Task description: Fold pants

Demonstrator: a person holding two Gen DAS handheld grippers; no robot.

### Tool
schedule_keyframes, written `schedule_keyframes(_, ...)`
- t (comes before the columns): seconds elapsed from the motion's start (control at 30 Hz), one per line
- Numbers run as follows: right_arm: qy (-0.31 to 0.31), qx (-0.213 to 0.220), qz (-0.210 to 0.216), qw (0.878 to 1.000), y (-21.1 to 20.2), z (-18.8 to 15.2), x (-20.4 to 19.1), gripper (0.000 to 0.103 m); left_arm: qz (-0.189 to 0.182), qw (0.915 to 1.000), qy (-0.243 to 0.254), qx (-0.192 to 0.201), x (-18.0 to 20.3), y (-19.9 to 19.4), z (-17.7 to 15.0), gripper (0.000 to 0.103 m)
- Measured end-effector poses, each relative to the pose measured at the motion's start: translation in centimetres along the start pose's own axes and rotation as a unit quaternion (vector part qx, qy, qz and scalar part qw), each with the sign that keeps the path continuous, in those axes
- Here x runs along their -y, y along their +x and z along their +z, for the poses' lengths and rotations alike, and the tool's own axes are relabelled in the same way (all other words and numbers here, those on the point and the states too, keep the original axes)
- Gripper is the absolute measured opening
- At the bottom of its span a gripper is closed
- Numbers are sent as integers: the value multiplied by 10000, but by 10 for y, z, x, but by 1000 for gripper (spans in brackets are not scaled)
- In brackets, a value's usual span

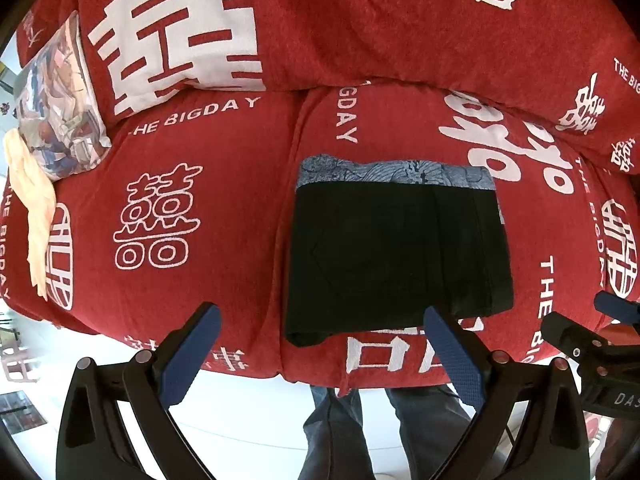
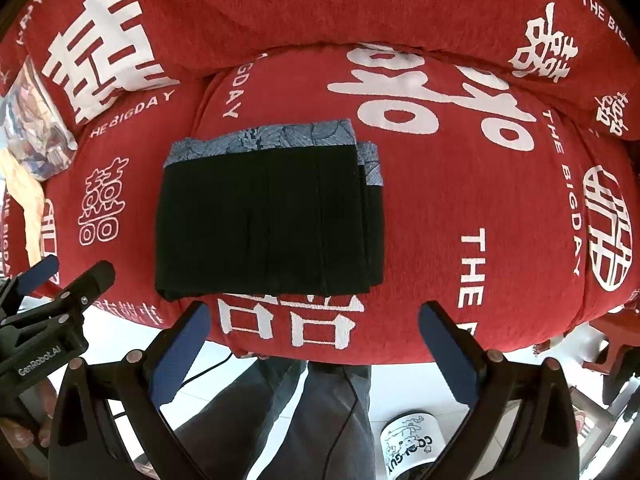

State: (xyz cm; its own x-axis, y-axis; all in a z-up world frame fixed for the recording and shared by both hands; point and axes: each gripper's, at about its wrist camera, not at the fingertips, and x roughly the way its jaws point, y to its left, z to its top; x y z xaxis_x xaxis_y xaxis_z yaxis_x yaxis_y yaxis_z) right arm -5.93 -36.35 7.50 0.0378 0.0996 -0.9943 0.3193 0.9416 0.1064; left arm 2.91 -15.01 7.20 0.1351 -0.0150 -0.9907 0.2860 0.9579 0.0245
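Note:
The black pants [image 1: 396, 256] [image 2: 268, 220] lie folded into a compact rectangle on the red sofa seat, with a blue-grey patterned waistband [image 1: 396, 176] [image 2: 264, 138] along the far edge. My left gripper [image 1: 322, 322] is open, held back from the near edge of the pants, nothing between its blue pads. My right gripper [image 2: 314, 320] is open too, hovering short of the sofa's front edge below the pants. The right gripper's body shows at the right rim of the left wrist view, and the left gripper's body at the left rim of the right wrist view.
A red sofa cover [image 1: 200, 168] [image 2: 480, 200] with white characters fills both views. A printed cushion [image 1: 60, 100] and a pale cloth [image 1: 36, 208] sit at the left. A person's legs [image 2: 304, 408] stand before the sofa. A white cup [image 2: 412, 444] is on the floor.

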Motion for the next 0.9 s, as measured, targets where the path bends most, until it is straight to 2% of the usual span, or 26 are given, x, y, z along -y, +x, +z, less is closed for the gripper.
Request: schedule_keyframes(0.9, -2, -3, 3, 10000, 0, 2, 0, 103, 9, 10000, 3, 2, 3, -1, 0, 101)
